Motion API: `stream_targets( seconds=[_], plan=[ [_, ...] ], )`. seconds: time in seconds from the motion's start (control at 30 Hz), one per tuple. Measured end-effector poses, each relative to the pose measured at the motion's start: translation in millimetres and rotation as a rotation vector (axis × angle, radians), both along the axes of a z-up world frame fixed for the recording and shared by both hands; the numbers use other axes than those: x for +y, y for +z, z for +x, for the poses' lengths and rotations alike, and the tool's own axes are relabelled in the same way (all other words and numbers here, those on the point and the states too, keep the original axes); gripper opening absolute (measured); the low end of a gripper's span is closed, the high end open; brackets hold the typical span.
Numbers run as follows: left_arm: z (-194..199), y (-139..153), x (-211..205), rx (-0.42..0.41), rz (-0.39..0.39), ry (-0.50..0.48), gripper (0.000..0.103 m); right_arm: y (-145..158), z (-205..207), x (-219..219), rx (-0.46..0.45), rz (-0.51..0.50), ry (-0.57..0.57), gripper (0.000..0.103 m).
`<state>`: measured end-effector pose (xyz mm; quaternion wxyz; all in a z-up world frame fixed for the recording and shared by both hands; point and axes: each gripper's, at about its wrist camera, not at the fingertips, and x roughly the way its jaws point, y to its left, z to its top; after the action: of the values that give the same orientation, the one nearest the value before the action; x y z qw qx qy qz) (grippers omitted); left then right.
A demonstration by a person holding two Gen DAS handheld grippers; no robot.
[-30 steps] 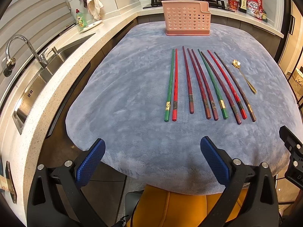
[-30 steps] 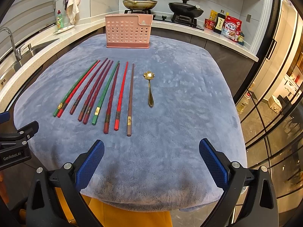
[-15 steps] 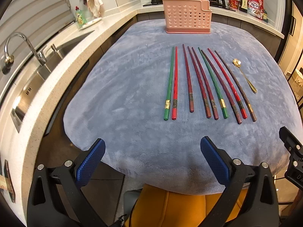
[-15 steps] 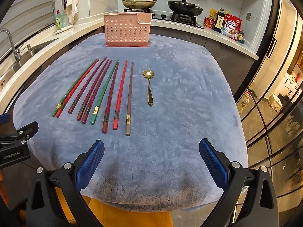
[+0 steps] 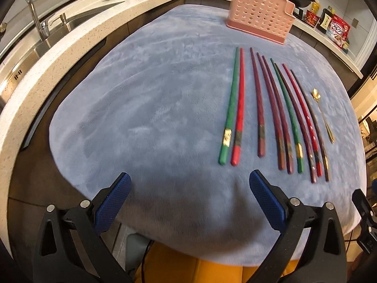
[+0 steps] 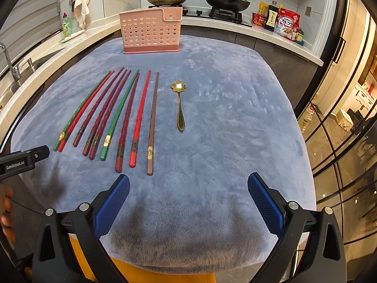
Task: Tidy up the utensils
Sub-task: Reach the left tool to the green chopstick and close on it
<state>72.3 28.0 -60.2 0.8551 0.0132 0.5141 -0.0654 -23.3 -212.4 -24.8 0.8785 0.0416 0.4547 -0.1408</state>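
Note:
Several chopsticks (image 5: 271, 113) (image 6: 122, 115) in green, red, maroon and brown lie side by side on a grey-blue cloth (image 5: 153, 99) (image 6: 235, 108). A gold spoon (image 6: 179, 103) (image 5: 322, 115) lies just right of them, bowl pointing away. A pink perforated utensil holder (image 6: 150, 31) (image 5: 260, 15) stands upright at the cloth's far edge. My left gripper (image 5: 188, 191) hovers open over the near edge, left of the chopstick ends. My right gripper (image 6: 188, 191) is open too, near the front edge, below the brown chopstick and the spoon. Nothing is held.
A sink with a tap (image 5: 35, 23) runs along the counter on the left. Two pans (image 6: 226, 1) sit on the stove behind the holder, with bottles and a cereal bag (image 6: 287, 23) to the right. A hand (image 6: 6, 212) shows at the left edge.
The left gripper's view has swung forward and tilted, so the chopsticks now sit further right and closer. The right gripper has edged slightly forward. Both stay open.

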Motion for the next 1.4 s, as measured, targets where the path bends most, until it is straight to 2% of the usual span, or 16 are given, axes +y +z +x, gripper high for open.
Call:
stream_targets(
  seconds=[0.2,0.27,0.37,0.53,0.7,0.8,0.93,1.0,1.07,1.27,1.4],
  plan=[
    [19.9,-4.5,-3.2,-0.030,0.037,-0.015,0.093,-2.8,11.3,-1.8,0.008,0.009,-0.001,0.096],
    [25.9,-7.5,-6.8,-0.028,0.045,-0.036,0.086,-3.4,15.4,-2.5,0.010,0.011,-0.001,0.096],
    [31.9,-13.1,-10.4,-0.019,0.057,-0.051,0.082,-4.0,21.6,-4.2,0.011,0.016,-0.001,0.096],
    [37.3,-18.7,-13.1,-0.015,0.071,-0.067,0.079,-4.4,31.8,-6.0,0.011,0.018,-0.001,0.096],
    [43.1,-17.7,-12.5,-0.024,0.068,-0.071,0.064,-6.8,47.0,-11.8,0.001,0.035,0.003,0.096],
    [46.2,-16.0,-11.6,-0.027,0.064,-0.067,0.051,-11.1,60.0,-22.3,-0.007,0.064,-0.004,0.096],
    [50.5,-14.2,-11.2,-0.024,0.055,-0.068,0.033,-16.8,76.5,-29.6,-0.005,0.066,0.000,0.081],
    [51.9,-14.0,-11.3,-0.021,0.050,-0.068,0.027,-21.7,86.8,-34.4,0.000,0.076,0.001,0.074],
    [53.7,-13.5,-11.6,-0.018,0.046,-0.065,0.021,-27.2,94.1,-38.7,0.008,0.098,0.000,0.062],
    [53.5,-13.4,-12.6,-0.014,0.044,-0.057,0.017,-44.8,107.8,-48.6,0.036,0.212,0.000,0.032],
    [54.2,-13.3,-12.0,-0.011,0.035,-0.042,0.017,-48.8,108.0,-46.6,0.038,0.210,0.002,0.028]
  ],
)
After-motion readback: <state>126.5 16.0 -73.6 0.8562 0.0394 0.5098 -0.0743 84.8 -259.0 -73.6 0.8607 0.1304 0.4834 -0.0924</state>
